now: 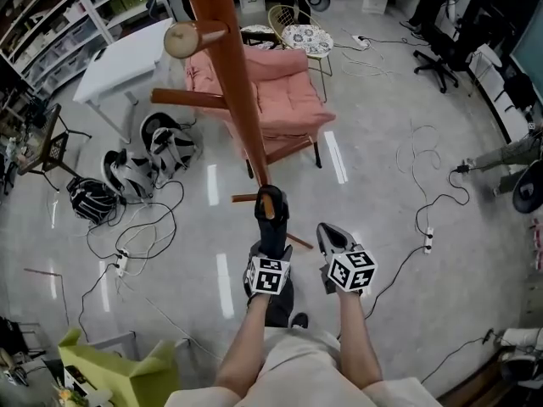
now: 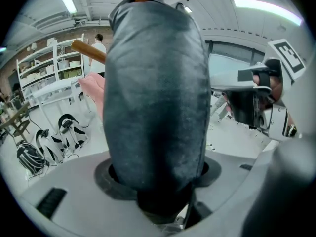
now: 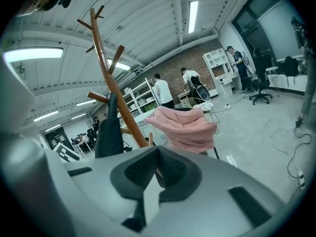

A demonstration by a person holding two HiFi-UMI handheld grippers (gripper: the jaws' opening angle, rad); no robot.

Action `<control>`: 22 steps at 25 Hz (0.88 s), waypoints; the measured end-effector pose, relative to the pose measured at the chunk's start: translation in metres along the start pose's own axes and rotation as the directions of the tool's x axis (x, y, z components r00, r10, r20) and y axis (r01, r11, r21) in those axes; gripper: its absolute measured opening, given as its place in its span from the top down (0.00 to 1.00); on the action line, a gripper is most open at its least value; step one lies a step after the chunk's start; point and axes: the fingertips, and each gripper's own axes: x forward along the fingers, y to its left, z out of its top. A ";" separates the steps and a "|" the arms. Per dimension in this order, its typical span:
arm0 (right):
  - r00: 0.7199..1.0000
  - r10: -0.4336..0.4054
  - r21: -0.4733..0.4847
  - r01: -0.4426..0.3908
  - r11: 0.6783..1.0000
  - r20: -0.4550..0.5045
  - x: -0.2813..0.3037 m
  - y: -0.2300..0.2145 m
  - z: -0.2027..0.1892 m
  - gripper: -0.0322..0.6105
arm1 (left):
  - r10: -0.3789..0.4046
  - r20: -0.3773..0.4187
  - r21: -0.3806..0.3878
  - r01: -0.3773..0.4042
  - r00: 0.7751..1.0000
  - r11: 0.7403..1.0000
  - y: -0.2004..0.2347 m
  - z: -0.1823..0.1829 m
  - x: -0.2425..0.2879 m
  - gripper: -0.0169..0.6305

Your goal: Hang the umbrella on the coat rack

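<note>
The left gripper (image 1: pixel 271 246) hugs the folded black umbrella (image 1: pixel 271 212) beside the coat rack (image 1: pixel 227 66). The right gripper (image 1: pixel 333 237) is closed and empty. I think no peg holds the umbrella yet.

Bright ceiling tube lights (image 3: pixel 192 15), floor (image 1: pixel 222 282) glare, fisheye-bent edges

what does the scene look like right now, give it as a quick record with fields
left gripper: closed on the umbrella, holding it upright
right gripper: shut, empty, beside the left one
umbrella: dark, folded, close against the pole of the coat rack
coat rack: wooden, nothing seen hanging on it
behind the rack: pink armchair
task state: umbrella not yet hung
</note>
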 end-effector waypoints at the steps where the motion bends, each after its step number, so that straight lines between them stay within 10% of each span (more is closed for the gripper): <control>1: 1.000 0.005 -0.002 -0.005 1.000 -0.003 0.001 0.002 -0.001 0.95 | 0.001 0.002 0.000 -0.001 1.000 1.000 0.000 0.000 0.000 0.56; 22: 0.999 0.033 0.020 -0.033 0.999 0.006 -0.001 0.021 -0.009 0.95 | 0.049 0.117 -0.038 -0.045 0.992 0.998 0.015 0.022 -0.022 0.54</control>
